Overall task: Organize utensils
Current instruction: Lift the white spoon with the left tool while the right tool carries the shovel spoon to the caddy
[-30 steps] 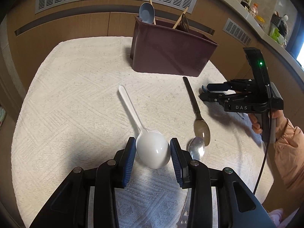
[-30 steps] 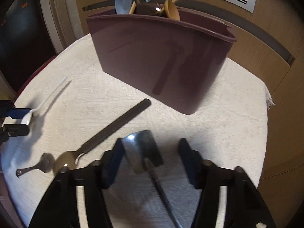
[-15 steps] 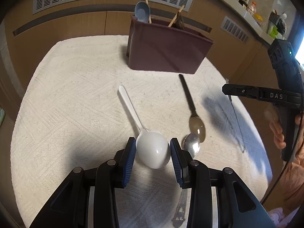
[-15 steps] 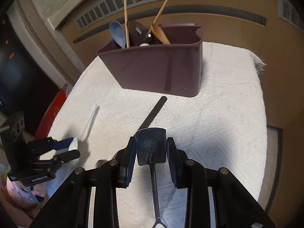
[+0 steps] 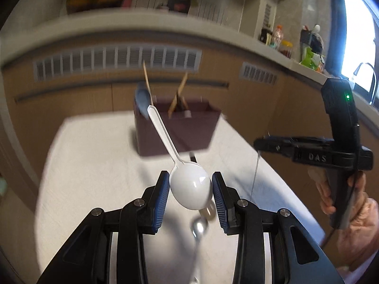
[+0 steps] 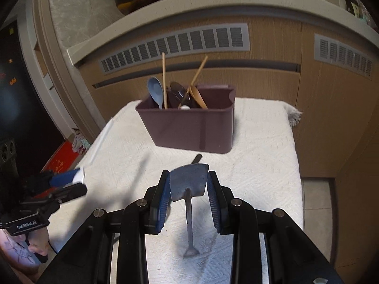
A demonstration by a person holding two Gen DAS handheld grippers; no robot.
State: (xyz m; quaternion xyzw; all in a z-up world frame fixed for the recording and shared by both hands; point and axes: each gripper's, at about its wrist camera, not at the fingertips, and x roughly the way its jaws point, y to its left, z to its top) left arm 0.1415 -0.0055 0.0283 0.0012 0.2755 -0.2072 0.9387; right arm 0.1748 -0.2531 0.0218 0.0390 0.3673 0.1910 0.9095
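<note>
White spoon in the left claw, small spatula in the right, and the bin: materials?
White spoon: likely plastic, glossy, sharp highlight on a uniformly white bowl. Small spatula: looks like metal, dull grey and mottled, thin flat blade. Bin: probably moulded plastic, maroon, smooth walls with a soft sheen.

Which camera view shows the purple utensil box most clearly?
The right wrist view: the purple utensil box is sharp there, with its open top and the utensils inside visible. In the left wrist view it is blurred, and the white spoon partly hides it.
</note>
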